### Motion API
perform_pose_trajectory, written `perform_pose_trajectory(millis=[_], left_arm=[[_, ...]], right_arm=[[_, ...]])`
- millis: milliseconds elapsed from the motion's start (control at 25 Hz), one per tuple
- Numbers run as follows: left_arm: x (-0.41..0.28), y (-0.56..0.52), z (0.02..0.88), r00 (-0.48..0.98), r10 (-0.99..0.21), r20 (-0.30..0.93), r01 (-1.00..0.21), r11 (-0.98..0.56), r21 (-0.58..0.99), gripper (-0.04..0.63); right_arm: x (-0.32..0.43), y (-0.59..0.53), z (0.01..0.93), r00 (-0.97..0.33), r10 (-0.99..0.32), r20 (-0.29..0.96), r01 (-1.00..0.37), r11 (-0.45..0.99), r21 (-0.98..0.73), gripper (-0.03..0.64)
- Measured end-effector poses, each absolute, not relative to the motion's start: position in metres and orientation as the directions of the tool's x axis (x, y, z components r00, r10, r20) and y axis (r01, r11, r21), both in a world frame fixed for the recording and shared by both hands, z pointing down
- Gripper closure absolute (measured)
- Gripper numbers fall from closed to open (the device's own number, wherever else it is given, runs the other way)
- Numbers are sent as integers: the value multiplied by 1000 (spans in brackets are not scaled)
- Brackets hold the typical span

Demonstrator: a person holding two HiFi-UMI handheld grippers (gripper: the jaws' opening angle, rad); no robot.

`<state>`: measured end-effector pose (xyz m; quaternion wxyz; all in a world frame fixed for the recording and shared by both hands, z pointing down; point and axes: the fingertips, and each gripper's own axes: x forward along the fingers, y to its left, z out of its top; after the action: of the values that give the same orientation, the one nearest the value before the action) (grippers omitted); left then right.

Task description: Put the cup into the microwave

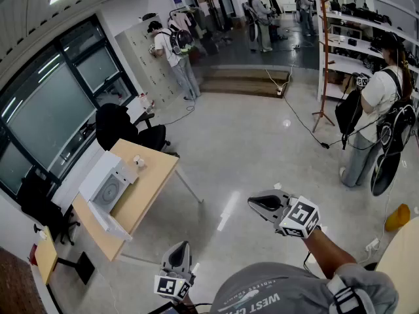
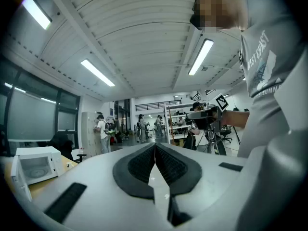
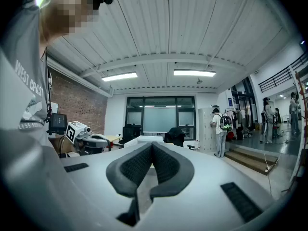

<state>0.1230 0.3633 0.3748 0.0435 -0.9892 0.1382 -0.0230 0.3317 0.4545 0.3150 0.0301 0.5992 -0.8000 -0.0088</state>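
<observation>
The white microwave [image 1: 108, 191] stands on a wooden table [image 1: 154, 175] at the left, its door swung open. A small white cup [image 1: 138, 161] sits on the same table beyond the microwave. Both grippers hang in the air over the floor, well away from the table. My left gripper [image 1: 181, 246] is low in the head view, shut, with nothing between its pads. My right gripper [image 1: 252, 203] is further right, also shut and empty. In the left gripper view the jaws [image 2: 155, 144] are pressed together and the microwave [image 2: 33, 163] shows at far left. The right gripper's jaws [image 3: 152, 144] meet too.
Black office chairs [image 1: 124, 131] stand behind the table by the windows. A person with a backpack [image 1: 376, 120] stands at the right near shelves [image 1: 347, 41]. A coat stand [image 1: 322, 57], floor cables [image 1: 301, 120], steps [image 1: 245, 82] and more people lie further back.
</observation>
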Motion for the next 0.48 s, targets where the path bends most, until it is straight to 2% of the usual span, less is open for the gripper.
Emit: perform_pose_trajectory(millis=[480], left_arm=[[124, 372, 377, 959, -281, 37, -277, -957, -92, 574]], right_arm=[[336, 462, 321, -282, -959, 24, -959, 282, 12, 600]])
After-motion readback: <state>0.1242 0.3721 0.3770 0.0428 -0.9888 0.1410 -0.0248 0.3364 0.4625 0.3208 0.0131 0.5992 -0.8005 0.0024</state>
